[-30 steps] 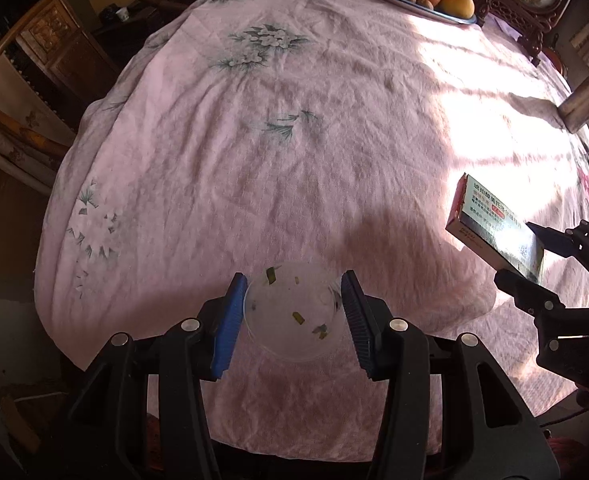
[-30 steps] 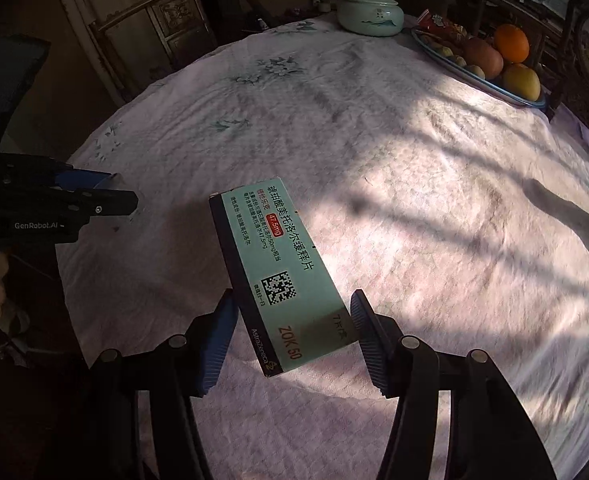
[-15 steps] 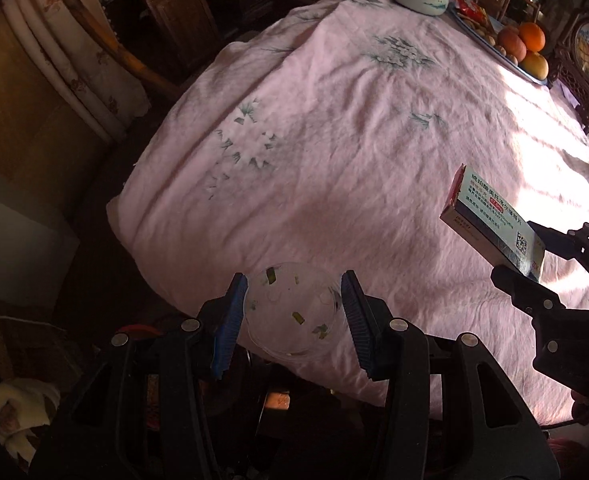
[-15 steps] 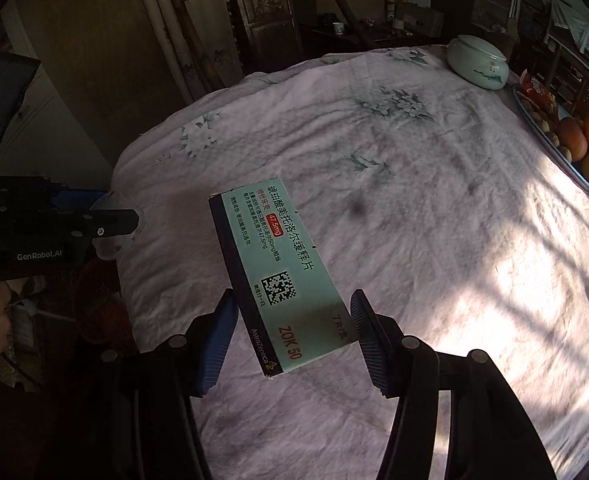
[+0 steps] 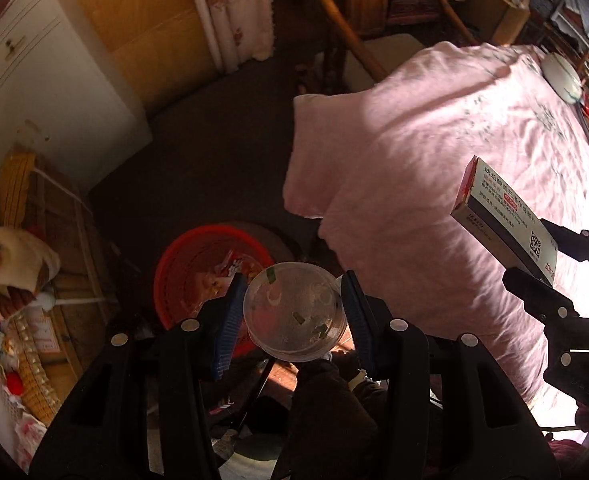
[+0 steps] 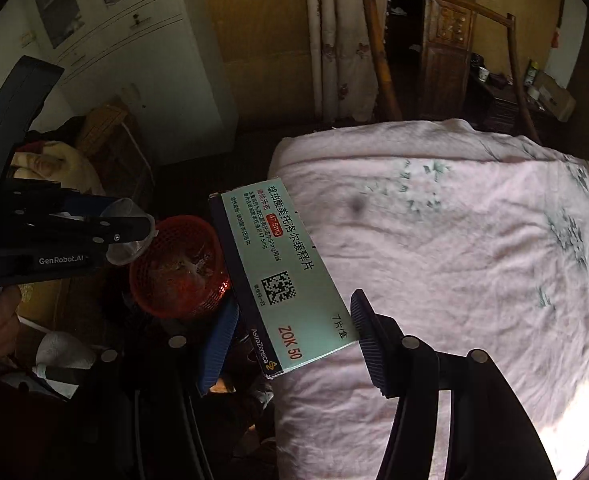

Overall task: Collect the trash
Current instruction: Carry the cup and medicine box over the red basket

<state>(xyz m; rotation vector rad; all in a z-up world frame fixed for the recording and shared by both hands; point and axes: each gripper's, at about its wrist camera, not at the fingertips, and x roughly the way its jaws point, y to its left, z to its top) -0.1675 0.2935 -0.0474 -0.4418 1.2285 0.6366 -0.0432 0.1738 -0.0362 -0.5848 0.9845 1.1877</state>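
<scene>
The left gripper (image 5: 292, 312) is clamping a clear plastic cup (image 5: 293, 311) at lower centre above the red basket (image 5: 198, 264), while the right gripper (image 6: 290, 332) is clamping a medicine box (image 6: 280, 272).

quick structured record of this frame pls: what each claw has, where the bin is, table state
left claw: shut on clear round plastic cup holding green scraps
right claw: shut on pale green rectangular medicine box
bin: red round mesh plastic basket on the floor beside the table, litter inside
cup vs bin: cup above the basket's near rim in the left wrist view
box vs bin: box beside the basket, over the table edge
table: pink floral tablecloth, pale lidded bowl at the far end
</scene>
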